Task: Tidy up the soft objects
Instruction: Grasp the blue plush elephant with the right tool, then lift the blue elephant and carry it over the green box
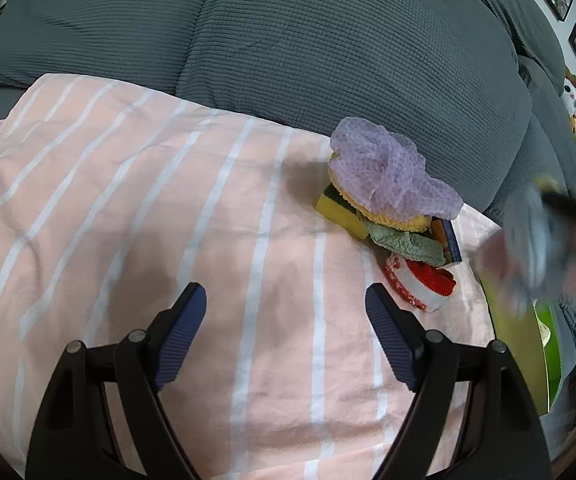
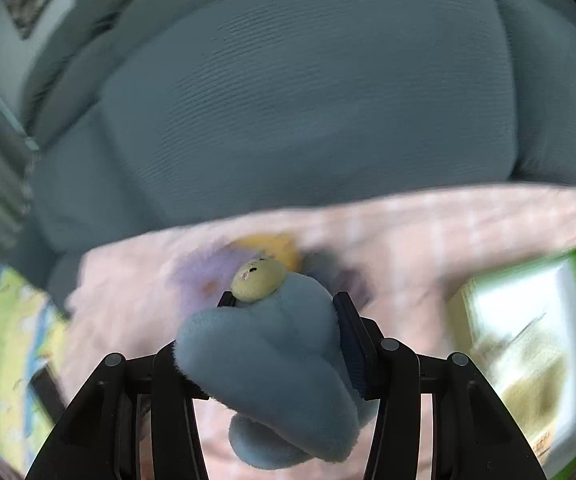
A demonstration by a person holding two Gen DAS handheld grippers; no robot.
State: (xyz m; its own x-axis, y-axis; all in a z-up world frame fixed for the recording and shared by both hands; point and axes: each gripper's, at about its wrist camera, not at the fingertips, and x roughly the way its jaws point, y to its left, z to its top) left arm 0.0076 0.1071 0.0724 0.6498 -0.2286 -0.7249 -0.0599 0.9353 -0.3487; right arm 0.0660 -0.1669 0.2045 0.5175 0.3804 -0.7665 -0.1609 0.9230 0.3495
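I am carrying a blue plush clamped in the right gripper above the striped sheet, the left gripper hanging released, while the pile is standing mostly gathered, judging sorting well advanced.

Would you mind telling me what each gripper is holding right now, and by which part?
The right gripper is shut on a light blue plush toy, its fingers squeezing the toy's body just behind its yellow beak-like nose. The left gripper is open and holds nothing.
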